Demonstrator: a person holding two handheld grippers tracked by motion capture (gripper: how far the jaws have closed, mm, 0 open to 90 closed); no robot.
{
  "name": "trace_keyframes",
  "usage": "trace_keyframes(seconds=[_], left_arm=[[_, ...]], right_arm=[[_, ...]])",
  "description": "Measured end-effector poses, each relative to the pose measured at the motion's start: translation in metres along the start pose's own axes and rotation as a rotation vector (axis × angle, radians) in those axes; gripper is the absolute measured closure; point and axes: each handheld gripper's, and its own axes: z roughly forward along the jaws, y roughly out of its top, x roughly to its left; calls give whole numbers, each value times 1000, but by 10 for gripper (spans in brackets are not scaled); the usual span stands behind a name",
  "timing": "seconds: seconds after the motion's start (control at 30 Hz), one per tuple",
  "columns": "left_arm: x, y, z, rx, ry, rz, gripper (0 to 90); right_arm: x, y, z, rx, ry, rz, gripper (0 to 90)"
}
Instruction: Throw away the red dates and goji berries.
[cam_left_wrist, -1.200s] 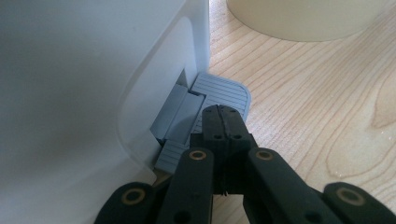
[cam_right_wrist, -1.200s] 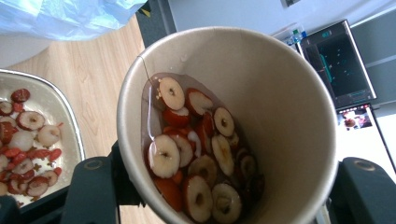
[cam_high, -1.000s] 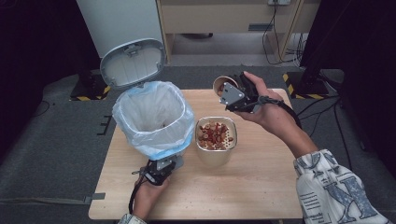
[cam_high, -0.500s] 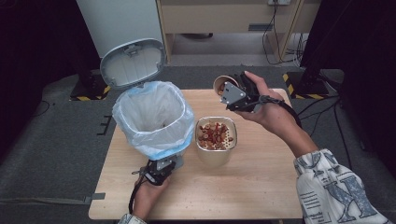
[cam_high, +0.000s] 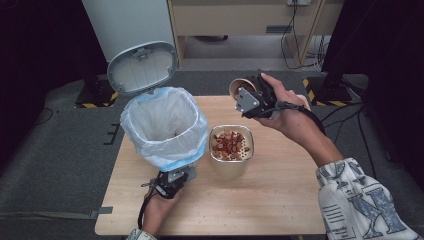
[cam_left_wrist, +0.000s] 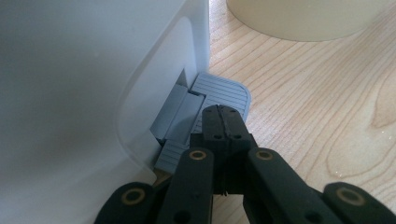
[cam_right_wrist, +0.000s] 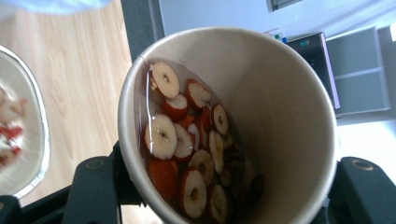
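Up close: one gripper pressing a bin pedal, the other clamping a tilted cup.

Pressed together, the left gripper (cam_left_wrist: 223, 122) jaws sit on the grey pedal (cam_left_wrist: 219, 91) at the foot of the bin (cam_high: 165, 125), whose lid (cam_high: 142, 67) stands open over a bag-lined mouth. The right gripper (cam_high: 252, 97) pinches a paper cup (cam_right_wrist: 233, 121) between its jaws, tipped on its side, with red fruit slices (cam_right_wrist: 187, 149) lying against its lower wall. Between bin and cup, on the table (cam_high: 280, 210), stands a bowl (cam_high: 231, 150) holding more slices.
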Motion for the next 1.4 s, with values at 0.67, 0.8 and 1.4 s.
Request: trace_keyframes(seconds=[0.67, 0.8, 1.4], left_arm=[[0, 0, 0, 0, -2, 0, 895], [0, 0, 0, -1, -1, -1, 895], [0, 0, 0, -1, -4, -4, 895]], right_arm=[[5, 2, 1, 10, -6, -42, 360], [4, 0, 1, 8, 3, -26, 360], [6, 9, 0, 63, -56, -208, 363]])
